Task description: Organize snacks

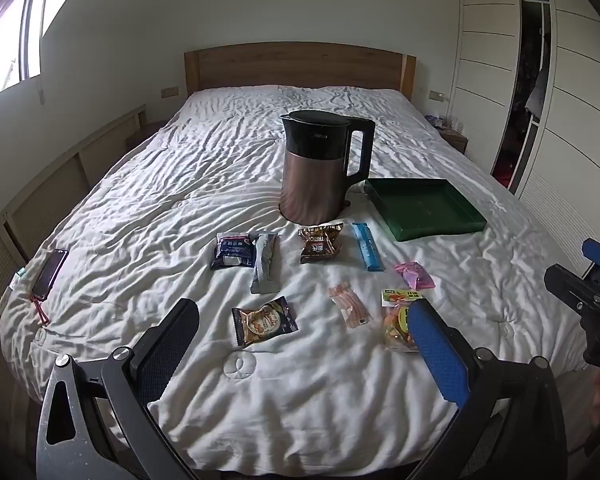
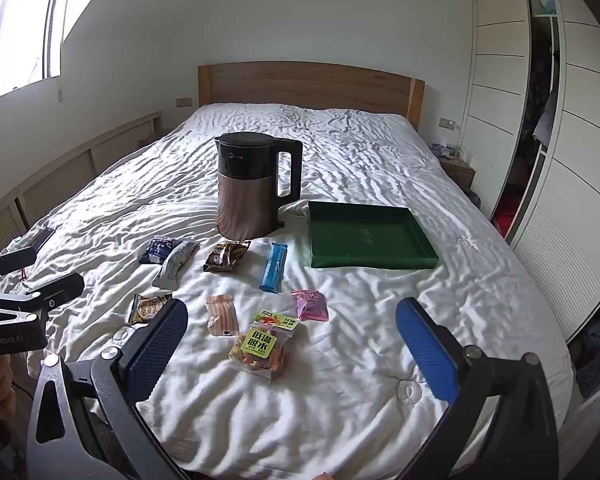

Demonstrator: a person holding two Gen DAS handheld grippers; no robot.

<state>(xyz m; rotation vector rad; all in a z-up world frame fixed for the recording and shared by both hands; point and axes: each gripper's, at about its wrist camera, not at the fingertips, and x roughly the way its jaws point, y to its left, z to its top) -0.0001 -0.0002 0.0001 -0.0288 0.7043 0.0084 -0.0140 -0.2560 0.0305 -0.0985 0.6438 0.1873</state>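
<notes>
Both pairs of fingers stood spread as wide as they go, with nothing held between them. Those of the left gripper [image 1: 306,338] hung over the near end of the bed [image 1: 148,184], angled down toward the snacks; its dark pad [image 1: 168,344] was on one side and its blue pad [image 1: 440,344] on the other, the blue one overlapping the near edge of a clear bag of mixed snacks with a green label [image 1: 396,320]. Between those fingers lay a brown-and-dark cookie packet [image 1: 264,320] and a clear pack of pinkish sticks [image 1: 350,310].

Fingers of the right gripper [image 2: 292,340] framed the green-label bag from the right wrist view, without touching it.

Farther out, a second row of snacks lay on the white quilt: a dark blue packet [image 1: 232,255] touching a grey bar wrapper [image 1: 265,263], a brown packet [image 1: 321,242], a blue stick pack [image 1: 367,246], and a small pink pack [image 1: 415,275] near the green-label bag. Behind that row stood an electric kettle [image 1: 320,168], upright, its handle toward the green tray [image 1: 384,216]. That tray sat just beside the kettle and held none of the snacks.

At the bed's left edge lay a phone [image 1: 50,272]. Beyond were a wooden headboard [image 1: 296,66] and a wardrobe [image 1: 572,80].
</notes>
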